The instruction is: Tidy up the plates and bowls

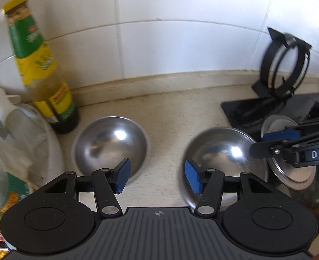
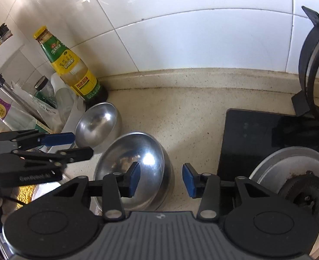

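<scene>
Right now both tools hang released over the tabletop, holding nothing, and the coming move turns on which steel bowl lies under which one. Nearest in the right wrist view, the right tool has its blue pads spread, the left-hand pad over the rim of the larger bowl, so that bowl lies at about 10 o'clock from the gap between the pads, just beside it; I judge this tool the nearer for that bowl. Beyond it, at 10 o'clock again, the smaller bowl sits close behind the larger one, whether touching I cannot tell, with the sauce bottle farther back against the tiled wall. From the left wrist view, the left tool sits open between the two bowls, smaller bowl at 11 o'clock and larger bowl at 1 o'clock, bare tabletop straight ahead. That view shows the bowls apart; the right view stacks them in line. Only the right view shows the burner at 3 o'clock, and the black hob beyond it. No plate is clearly visible.
</scene>
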